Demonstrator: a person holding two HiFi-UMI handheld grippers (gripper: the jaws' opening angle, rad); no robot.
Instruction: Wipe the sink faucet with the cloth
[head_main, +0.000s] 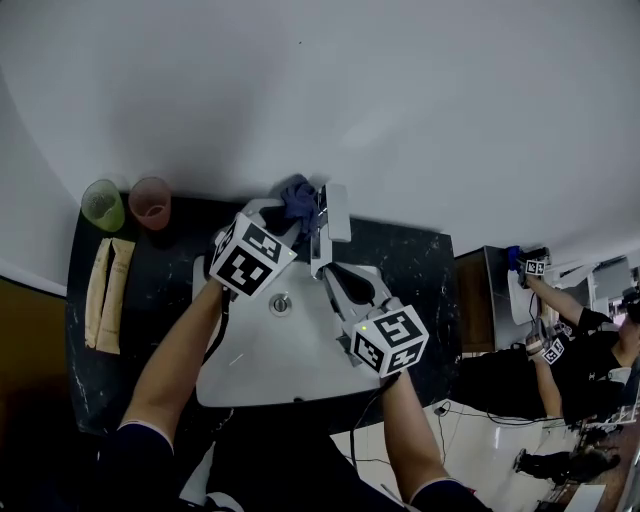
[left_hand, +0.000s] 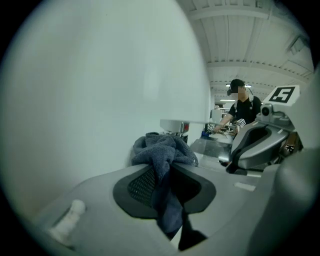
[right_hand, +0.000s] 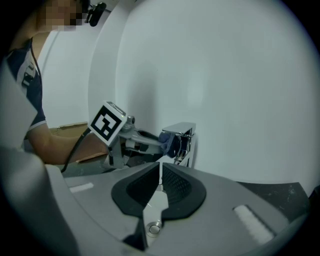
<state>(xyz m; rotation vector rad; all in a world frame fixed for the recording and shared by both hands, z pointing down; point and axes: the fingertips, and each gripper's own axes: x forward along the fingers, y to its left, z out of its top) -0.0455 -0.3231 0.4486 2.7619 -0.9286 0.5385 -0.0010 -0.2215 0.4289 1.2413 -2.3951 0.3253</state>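
The blue terry cloth (left_hand: 162, 150), bunched into a soft wad, is pinched between the left gripper's (left_hand: 170, 167) ribbed pads against the left side of the boxy chrome faucet (head_main: 335, 215). The faucet's flat spout reaches from the wall over the smooth white sink (head_main: 250, 375). The right gripper (right_hand: 160, 167) hovers over the basin, jaws together and empty. A green cup (head_main: 103, 204) and a pink cup (head_main: 150, 201) stand at the back left.

I have the sink (head_main: 262, 365) set in the counter (head_main: 425, 270) against the wall (head_main: 420, 100), with the faucet (head_main: 335, 213) at its back rim. The cloth (head_main: 297, 200) sits between the jaws of my left gripper (head_main: 292, 218), against the faucet's left side, and my right gripper (head_main: 338, 277) hangs over the sink just before the faucet. Two cups (head_main: 150, 203) stand side by side at the counter's back left corner, with two long strips (head_main: 108, 293) lying before them.
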